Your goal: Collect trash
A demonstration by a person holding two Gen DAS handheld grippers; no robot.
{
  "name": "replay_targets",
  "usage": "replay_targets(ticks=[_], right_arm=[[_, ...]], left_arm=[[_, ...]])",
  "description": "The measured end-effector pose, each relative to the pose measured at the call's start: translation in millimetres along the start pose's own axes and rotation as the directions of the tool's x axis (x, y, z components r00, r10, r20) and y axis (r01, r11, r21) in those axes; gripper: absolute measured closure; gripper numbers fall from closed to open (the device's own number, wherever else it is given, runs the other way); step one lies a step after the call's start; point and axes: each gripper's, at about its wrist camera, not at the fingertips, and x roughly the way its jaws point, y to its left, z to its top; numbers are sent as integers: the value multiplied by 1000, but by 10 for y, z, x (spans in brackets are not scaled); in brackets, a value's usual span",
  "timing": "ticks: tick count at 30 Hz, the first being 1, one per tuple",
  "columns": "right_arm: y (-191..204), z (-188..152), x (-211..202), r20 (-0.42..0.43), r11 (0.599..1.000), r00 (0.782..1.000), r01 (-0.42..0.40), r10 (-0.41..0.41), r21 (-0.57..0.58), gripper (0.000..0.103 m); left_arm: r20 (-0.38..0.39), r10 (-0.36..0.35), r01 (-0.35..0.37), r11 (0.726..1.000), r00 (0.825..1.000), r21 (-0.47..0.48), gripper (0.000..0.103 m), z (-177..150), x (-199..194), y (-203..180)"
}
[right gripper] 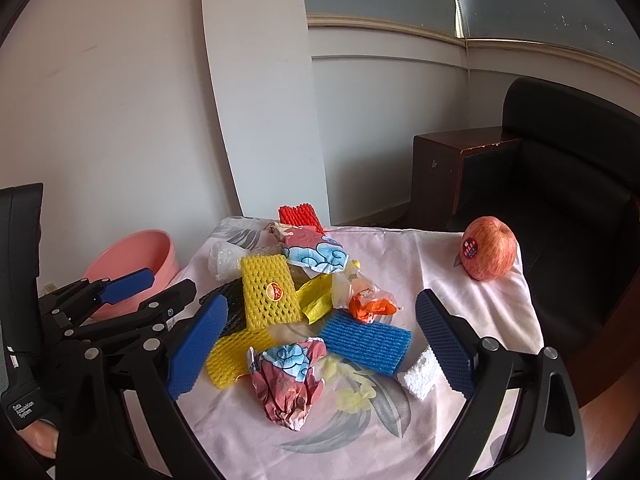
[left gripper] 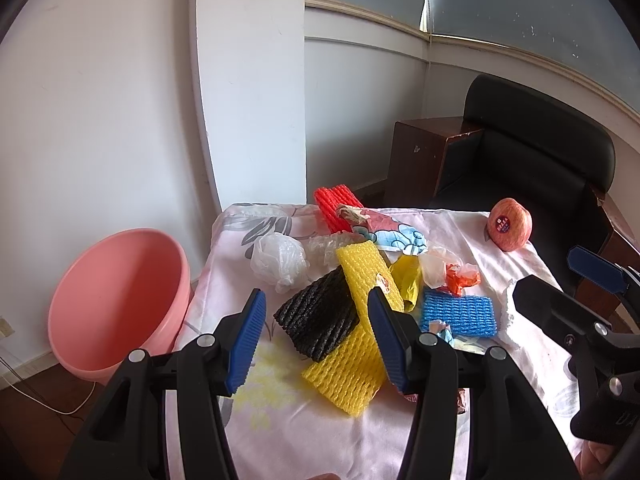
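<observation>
Both the left claw [left gripper: 316, 340] and right claw [right gripper: 320, 346] hang spread and empty over the trash [right gripper: 304, 304] heaped mid-surface [right gripper: 460, 312], light, soft foam nets and crinkly wrappers that should squash easily, best pinched at a raised edge.

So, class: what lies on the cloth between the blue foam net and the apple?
Nothing: in the right wrist view, the stretch from the blue foam net to the apple is bare pink cloth.

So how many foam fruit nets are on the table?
4 visible: red at the back, yellow over black in the middle, blue nearer the front. Others may be buried.
</observation>
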Motion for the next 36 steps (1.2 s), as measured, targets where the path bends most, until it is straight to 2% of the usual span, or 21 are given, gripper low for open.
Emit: replay_targets(ticks=[21, 36], right_arm=[[-2, -56, -52, -6, 1000, 1000, -6, 6, -3, 17], [-273, -362, -44, -75, 999, 997, 16, -13, 36, 23]], left_arm=[[12, 6, -6, 1000, 1000, 7, 50, -37, -89, 63], [-8, -3, 3, 1000, 1000, 22, 50, -191, -55, 157]])
